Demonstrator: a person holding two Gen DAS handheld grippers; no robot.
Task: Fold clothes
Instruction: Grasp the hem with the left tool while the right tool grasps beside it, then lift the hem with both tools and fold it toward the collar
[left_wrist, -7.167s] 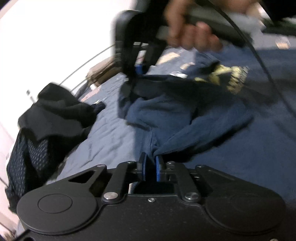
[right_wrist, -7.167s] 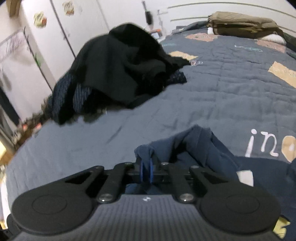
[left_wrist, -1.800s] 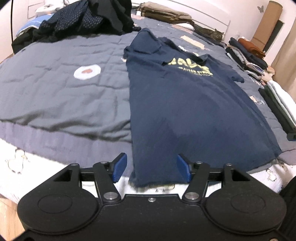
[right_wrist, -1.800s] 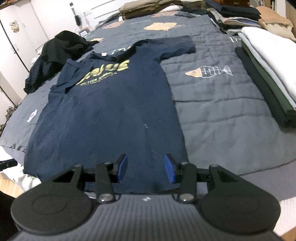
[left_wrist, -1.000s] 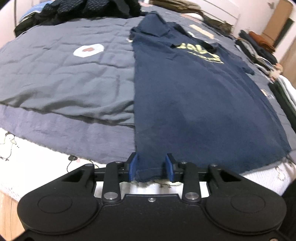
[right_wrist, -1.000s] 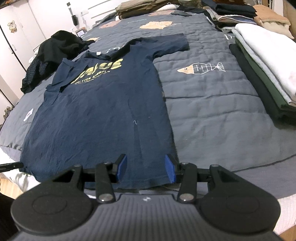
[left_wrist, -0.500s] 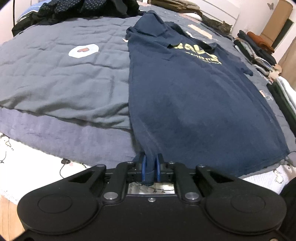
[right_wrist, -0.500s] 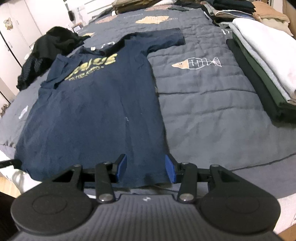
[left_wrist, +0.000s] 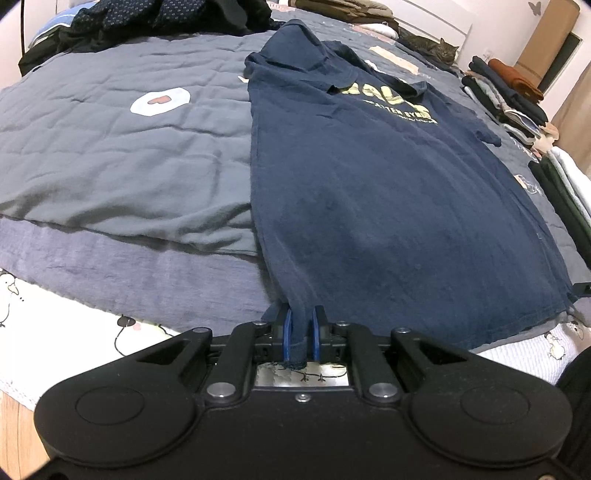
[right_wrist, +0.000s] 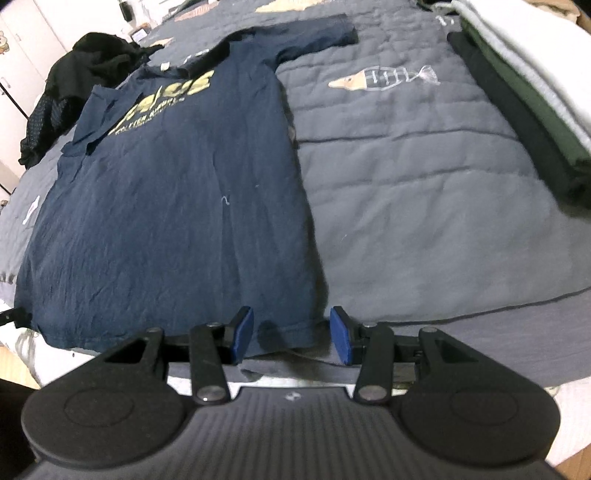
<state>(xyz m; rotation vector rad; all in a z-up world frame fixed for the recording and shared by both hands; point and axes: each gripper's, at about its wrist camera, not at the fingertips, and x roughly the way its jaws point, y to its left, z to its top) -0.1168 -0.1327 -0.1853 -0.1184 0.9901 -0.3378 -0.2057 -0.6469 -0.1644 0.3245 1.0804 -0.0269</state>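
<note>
One navy T-shirt (left_wrist: 388, 192), flat, yellow-lettered

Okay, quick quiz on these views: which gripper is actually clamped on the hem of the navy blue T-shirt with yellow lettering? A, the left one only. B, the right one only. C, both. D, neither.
A: the left gripper has its blue pads pinched shut on the hem of the navy blue T-shirt with yellow lettering, while the right gripper stands open with the shirt's other hem corner between its spread fingers, not pressed.

Dim indoor light; fisheye-bent edges; right view slightly blurred.
</note>
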